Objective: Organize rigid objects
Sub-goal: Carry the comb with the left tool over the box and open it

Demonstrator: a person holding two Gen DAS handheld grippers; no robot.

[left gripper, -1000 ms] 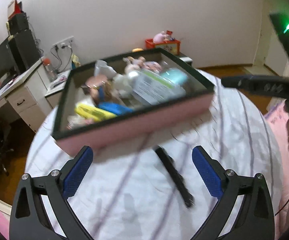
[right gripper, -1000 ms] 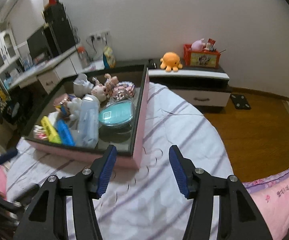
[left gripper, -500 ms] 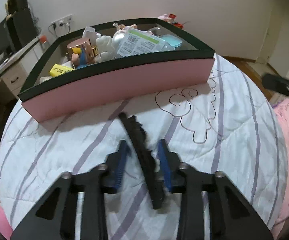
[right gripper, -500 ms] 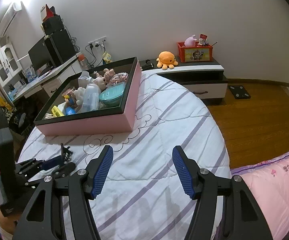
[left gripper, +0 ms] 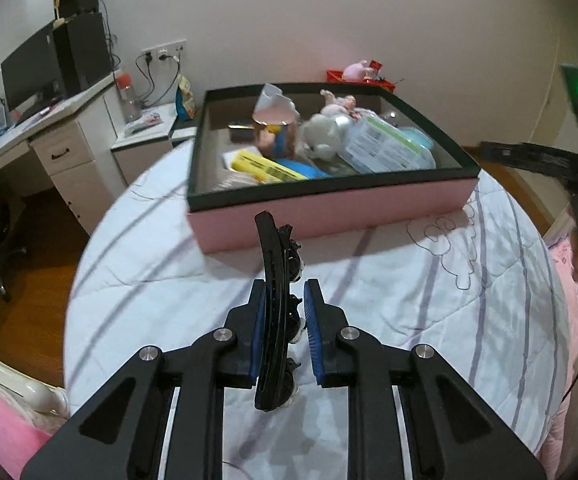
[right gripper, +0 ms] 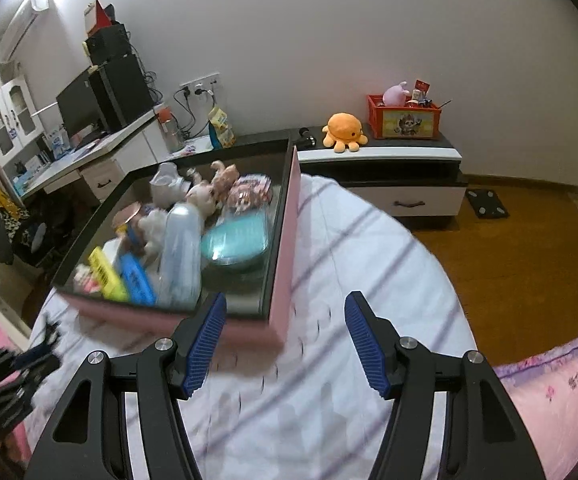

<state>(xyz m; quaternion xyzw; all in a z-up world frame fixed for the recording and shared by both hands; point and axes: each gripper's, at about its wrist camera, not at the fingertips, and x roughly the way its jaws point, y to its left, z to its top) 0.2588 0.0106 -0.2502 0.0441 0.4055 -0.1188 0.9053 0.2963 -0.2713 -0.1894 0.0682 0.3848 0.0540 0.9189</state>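
Observation:
My left gripper (left gripper: 285, 300) is shut on a long black hair clip (left gripper: 275, 276) and holds it above the striped bedspread, its tip pointing at the pink box (left gripper: 329, 212). The box has a dark rim and holds several items: a yellow pack (left gripper: 265, 166), a blue item, a clear bottle, small dolls. My right gripper (right gripper: 285, 340) is open and empty, just in front of the box's near right corner (right gripper: 285, 280). The left gripper with the clip shows blurred at the far left of the right wrist view (right gripper: 29, 360).
The bed has a white quilt with purple stripes (left gripper: 429, 300). A desk with a monitor (left gripper: 29, 72) stands to the left. A low cabinet (right gripper: 389, 176) with an orange plush and a red crate stands behind the bed. A wooden floor lies to the right.
My left gripper has closed on the hair clip and lifted it off the quilt toward the box. My right gripper has moved closer to the box's corner.

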